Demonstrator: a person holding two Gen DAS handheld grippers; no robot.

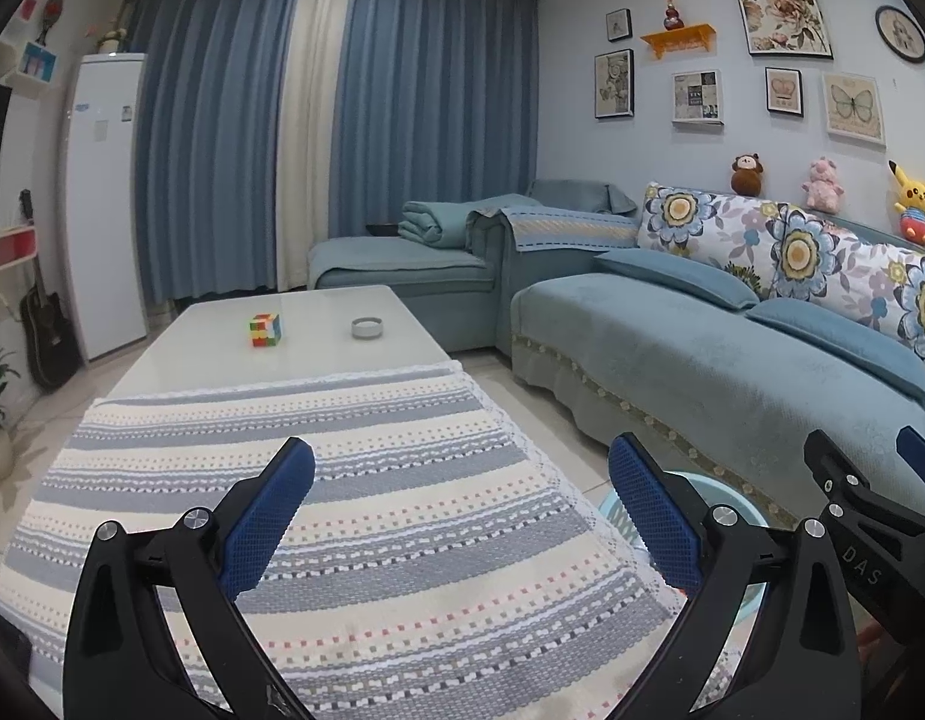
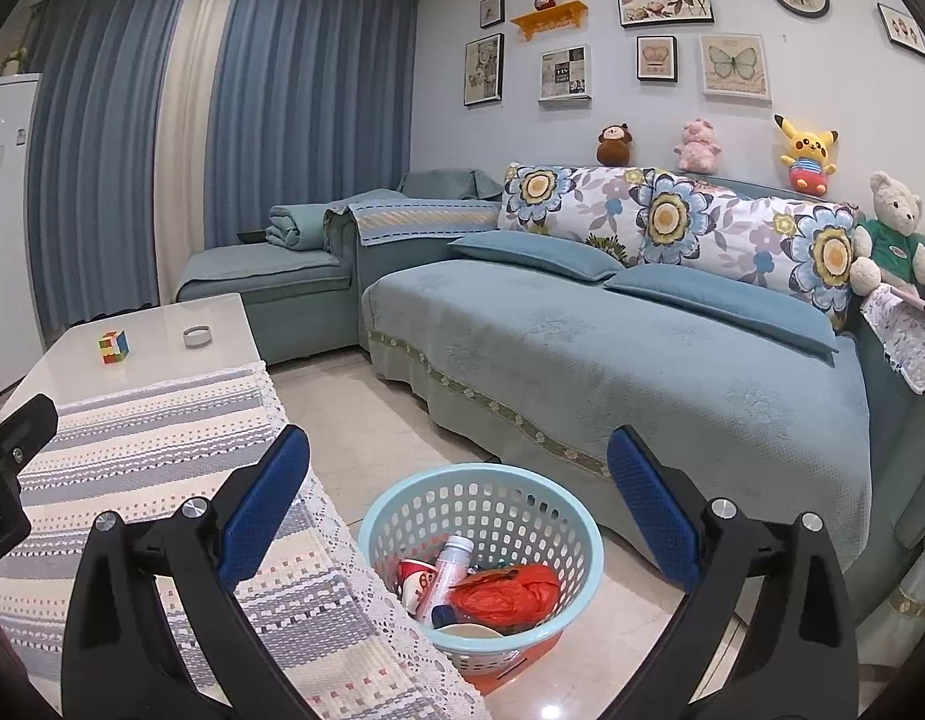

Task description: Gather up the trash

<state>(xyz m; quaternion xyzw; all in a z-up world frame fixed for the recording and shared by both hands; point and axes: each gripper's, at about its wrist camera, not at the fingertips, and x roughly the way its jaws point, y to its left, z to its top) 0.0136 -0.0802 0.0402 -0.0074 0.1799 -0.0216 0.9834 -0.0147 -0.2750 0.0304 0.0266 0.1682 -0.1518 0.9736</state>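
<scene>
We see the left gripper (image 1: 462,501) at bottom center of its view, jaws spread wide, nothing btwn the blue pads, hovering over the striped tablecloth (image 1: 318,516). Right gripper (image 2: 459,495) likewise wide open and empty, bottom center of its frame, w/ the light-blue perforated basket (image 2: 558,516) showing btwn its fingers on the tiled floor, just beside the tablecloth's lace edge and near the teal sofa (image 2: 642,372). Trash sits inside the basket: orange plastic bag (image 2: 504,594), white bottle (image 2: 447,570), red-and-white cup (image 2: 416,577). In the left view only the basket rim peeks out lower right. Rubik's cube (image 1: 266,329) and round ashtray (image 1: 366,327) sit apart on the bare white tabletop (image 1: 318,324), mid-left.
</scene>
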